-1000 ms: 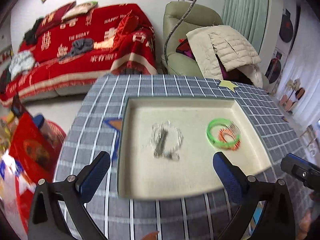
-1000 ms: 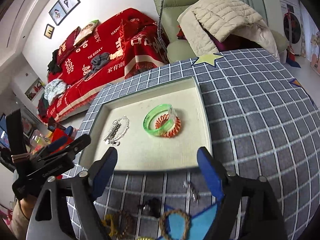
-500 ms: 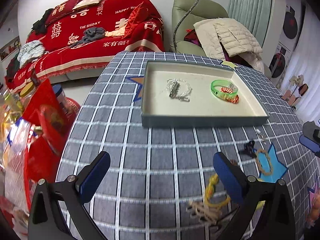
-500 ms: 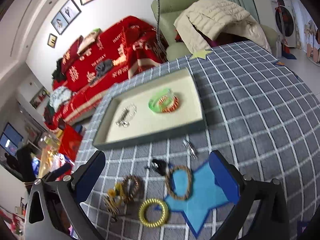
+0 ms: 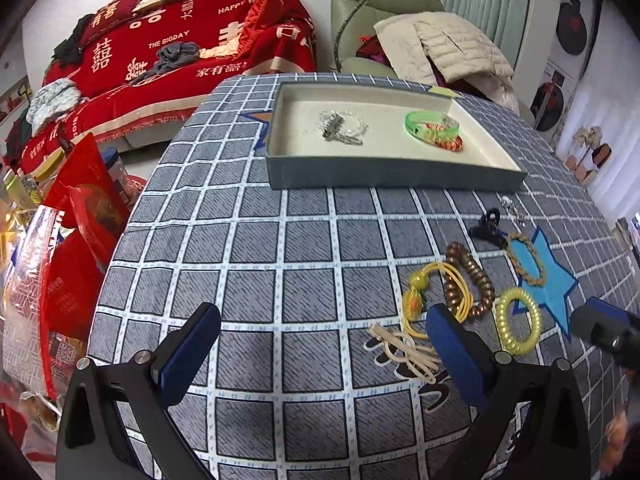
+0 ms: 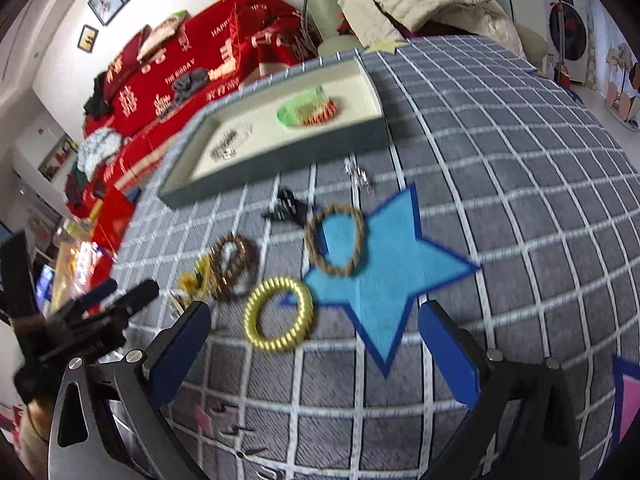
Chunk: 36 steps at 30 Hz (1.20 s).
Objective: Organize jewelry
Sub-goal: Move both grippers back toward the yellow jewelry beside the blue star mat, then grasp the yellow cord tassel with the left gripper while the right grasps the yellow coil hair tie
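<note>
A grey tray (image 5: pixel 392 176) with a cream lining holds a silver chain (image 5: pixel 340 128), a green bangle (image 5: pixel 430 126) and an orange coil band (image 5: pixel 448 143). Loose on the checked cloth lie a yellow coil ring (image 5: pixel 518 320) (image 6: pixel 279 314), a brown braided ring (image 5: pixel 526 262) (image 6: pixel 336 238), a brown bead bracelet (image 5: pixel 468 280) (image 6: pixel 234 266), a yellow cord (image 5: pixel 420 300), a black clip (image 5: pixel 486 228) (image 6: pixel 286 208), a small silver piece (image 6: pixel 358 174) and a beige tie (image 5: pixel 404 350). My left gripper (image 5: pixel 320 350) is open and empty. My right gripper (image 6: pixel 314 356) is open and empty, just short of the yellow coil ring.
The round table has a grey checked cloth (image 5: pixel 256 248) with a blue star patch (image 6: pixel 384 276). Red bags (image 5: pixel 76 232) stand off the table's left edge. A red-covered sofa (image 5: pixel 180 40) and a green armchair (image 5: pixel 384 4) stand behind.
Both grippers have pulled back from the tray toward the table's near side. The loose jewelry has come into view, and the right gripper now hovers close over the yellow coil ring.
</note>
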Motion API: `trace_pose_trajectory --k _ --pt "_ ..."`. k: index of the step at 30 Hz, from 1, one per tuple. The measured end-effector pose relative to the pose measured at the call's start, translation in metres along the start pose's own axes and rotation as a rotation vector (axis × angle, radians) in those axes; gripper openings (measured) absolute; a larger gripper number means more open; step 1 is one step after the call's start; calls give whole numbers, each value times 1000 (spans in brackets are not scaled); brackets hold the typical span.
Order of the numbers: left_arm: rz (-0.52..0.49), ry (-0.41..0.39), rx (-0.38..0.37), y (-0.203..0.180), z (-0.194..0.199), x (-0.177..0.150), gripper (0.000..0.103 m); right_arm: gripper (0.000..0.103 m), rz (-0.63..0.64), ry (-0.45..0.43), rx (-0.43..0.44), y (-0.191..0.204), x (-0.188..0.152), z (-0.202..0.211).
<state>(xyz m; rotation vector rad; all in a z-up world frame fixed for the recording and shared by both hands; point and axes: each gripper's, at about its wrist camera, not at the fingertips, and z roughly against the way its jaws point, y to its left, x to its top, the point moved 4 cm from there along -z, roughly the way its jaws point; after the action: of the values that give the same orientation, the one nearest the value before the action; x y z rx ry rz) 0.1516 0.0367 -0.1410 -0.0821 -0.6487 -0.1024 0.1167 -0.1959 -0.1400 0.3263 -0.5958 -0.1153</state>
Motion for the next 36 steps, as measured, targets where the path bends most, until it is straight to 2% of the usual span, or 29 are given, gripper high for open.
trace_pose_trajectory --k 6,19,24,26,32,36 --pt "-30 20 -2 -7 -5 -1 103 103 22 13 -38 0 -14 0" --pt "-79 54 13 -17 -25 6 103 102 36 13 -91 3 -11 -2" --pt "-100 63 24 -20 -31 8 103 89 81 27 -112 13 -10 -8" --pt "-108 67 26 -21 -33 8 103 76 95 38 -119 16 -10 -12" --pt "-150 70 51 -28 -36 6 103 55 146 49 -152 24 -11 -20" --pt "-164 60 51 -31 -35 6 103 53 210 49 -188 30 -15 -22"
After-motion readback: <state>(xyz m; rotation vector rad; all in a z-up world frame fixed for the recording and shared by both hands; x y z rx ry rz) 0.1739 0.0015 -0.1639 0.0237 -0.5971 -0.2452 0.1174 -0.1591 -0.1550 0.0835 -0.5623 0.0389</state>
